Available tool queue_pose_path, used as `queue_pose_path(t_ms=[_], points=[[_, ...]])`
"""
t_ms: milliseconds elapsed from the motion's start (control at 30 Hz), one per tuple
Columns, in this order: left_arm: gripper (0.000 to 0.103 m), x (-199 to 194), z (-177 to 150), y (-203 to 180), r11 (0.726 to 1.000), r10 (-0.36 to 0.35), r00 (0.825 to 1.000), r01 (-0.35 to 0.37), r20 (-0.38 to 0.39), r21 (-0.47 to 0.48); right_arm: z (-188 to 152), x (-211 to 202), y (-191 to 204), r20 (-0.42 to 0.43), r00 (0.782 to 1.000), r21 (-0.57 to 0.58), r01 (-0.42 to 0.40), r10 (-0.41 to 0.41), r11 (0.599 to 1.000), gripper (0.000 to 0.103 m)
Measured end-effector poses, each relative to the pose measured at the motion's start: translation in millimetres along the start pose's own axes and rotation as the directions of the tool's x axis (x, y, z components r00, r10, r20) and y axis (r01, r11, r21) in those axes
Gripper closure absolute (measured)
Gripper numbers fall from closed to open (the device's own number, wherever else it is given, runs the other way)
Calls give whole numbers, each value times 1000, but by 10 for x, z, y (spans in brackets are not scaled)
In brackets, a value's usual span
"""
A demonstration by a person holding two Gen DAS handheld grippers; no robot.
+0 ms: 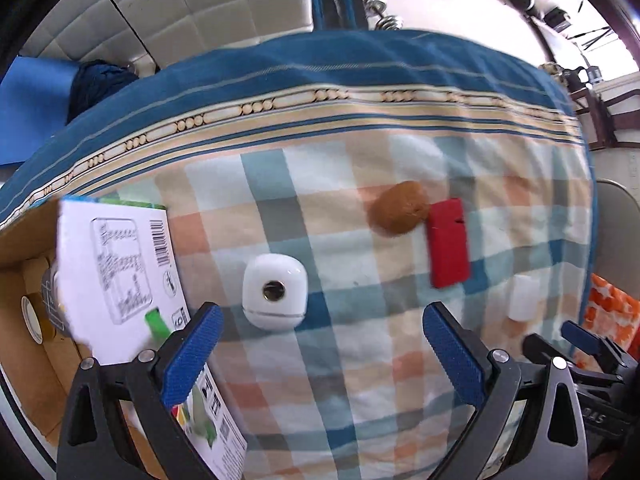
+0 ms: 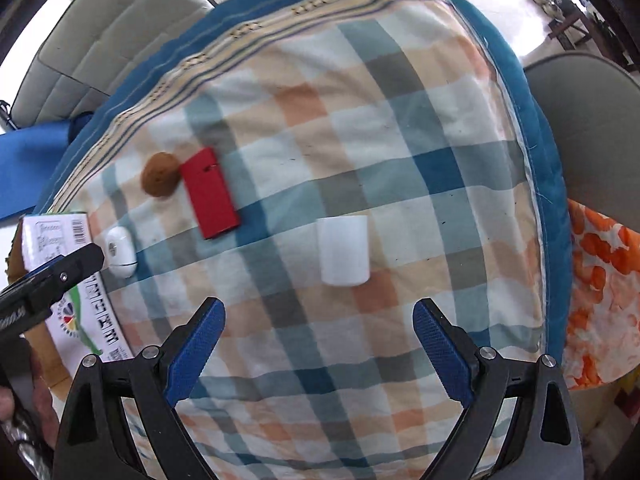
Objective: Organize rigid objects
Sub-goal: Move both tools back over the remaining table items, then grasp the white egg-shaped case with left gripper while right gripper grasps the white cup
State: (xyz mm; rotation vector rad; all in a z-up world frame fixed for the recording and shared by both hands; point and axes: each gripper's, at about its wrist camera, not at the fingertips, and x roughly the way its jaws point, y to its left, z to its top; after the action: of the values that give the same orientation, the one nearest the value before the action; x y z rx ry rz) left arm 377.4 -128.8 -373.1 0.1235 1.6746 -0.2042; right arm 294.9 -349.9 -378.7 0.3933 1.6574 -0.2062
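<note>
Left wrist view: left tongs spread wide, nothing between the blue pads, hovering low over the checked cloth that covers the surface (desk or bed, can't tell). Straight ahead and slightly left of centre sits the white rounded gadget with a small round hole facing the camera, near the left pad but not touching it. Further off, a brown round lump lies against the top corner of a red flat block. A white cylinder stands off to the right, with the other tongs just below it at the frame edge. At left, an open cardboard box with a white printed carton propped over its edge; a tape roll seems to be inside, blurry.

Right wrist view: right tongs also wide open and empty. White cylinder is dead ahead, between the pads' lines but still apart from them. Red block and brown lump are beyond to the left, touching. White gadget is far left, right by the left tongs' tip and the printed carton.

Step, my guess: mid-task, each side lining up a pick, four loose items still on the cloth, the box the likely destination. Next move: left tongs ease forward and slightly left to straddle the gadget, then close; its surface looks smooth and rounded, so grip across the widest part. Right tongs go forward onto the cylinder.
</note>
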Motion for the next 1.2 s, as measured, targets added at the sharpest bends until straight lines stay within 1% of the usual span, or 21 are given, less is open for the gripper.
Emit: queue_pose_path(t_ms=[67,133,200,233,300,333,367,400,433,533,600,667,700,800,900,933,967,1000,1100,1167,1200], points=[[6,161,55,3,1000,11,1000,-11,-24,7,47,73,-38,-13,1000,3,-5,5,1000,6],[8,302,84,-14,999,47,998,-46,-50,19,86,140,-54,-22,1000,0,-5,5,1000,6],[14,433,95,-29,998,57,996,-55,-73,31,119,212,-74,-30,1000,3,0,0,1000,6],[14,488,96,-27,997,74,994,-71,-82,35,138,242,-77,-34,999,4,1,-1,1000,6],[15,563,101,-16,992,118,990,-115,-74,49,173,296,-76,-40,999,3,9,-9,1000,6],[20,591,99,7,991,130,989,-127,-71,48,188,324,-80,-42,999,5,15,-15,1000,6],[30,611,98,27,990,137,988,-134,-73,45,199,355,-90,-43,999,8,16,-16,1000,6],[34,626,93,50,991,128,989,-126,-75,38,211,387,-90,-44,999,13,17,-16,1000,6],[42,626,85,69,995,102,992,-100,-74,25,221,421,-94,-49,999,18,19,-18,1000,6],[60,600,74,33,996,88,994,-85,-67,37,233,519,-100,-63,998,27,17,-15,999,7],[60,607,70,8,995,98,993,-95,-60,42,231,574,-93,-72,997,27,29,-27,999,12],[60,601,77,6,995,96,994,-95,-53,37,227,596,-102,-64,997,31,47,-45,998,20],[60,594,77,12,995,91,995,-90,-47,33,211,605,-112,-59,997,32,56,-54,998,23],[60,575,55,-19,997,80,996,-79,-40,25,203,572,-161,-39,996,34,83,-82,996,35],[60,552,-47,-36,998,63,997,-62,-37,29,190,555,-183,-29,994,11,107,-106,994,46],[60,549,-108,-46,998,57,998,-56,-36,31,178,541,-188,-25,994,4,108,-108,994,54],[60,549,-152,-57,998,51,998,-50,-36,32,159,526,-194,-26,994,-3,109,-109,994,64],[60,547,-197,-63,999,43,998,-42,-36,31,130,506,-200,-27,993,-12,114,-114,993,69],[60,569,-326,-62,1000,7,999,-6,-46,27,47,475,-289,-41,994,-30,102,-103,994,69],[60,610,-390,-53,1000,-15,998,17,-59,23,30,467,-344,-47,996,-30,78,-79,997,69],[60,637,-407,-42,1000,-15,998,16,-68,18,20,471,-387,-49,997,-21,61,-62,998,68]])
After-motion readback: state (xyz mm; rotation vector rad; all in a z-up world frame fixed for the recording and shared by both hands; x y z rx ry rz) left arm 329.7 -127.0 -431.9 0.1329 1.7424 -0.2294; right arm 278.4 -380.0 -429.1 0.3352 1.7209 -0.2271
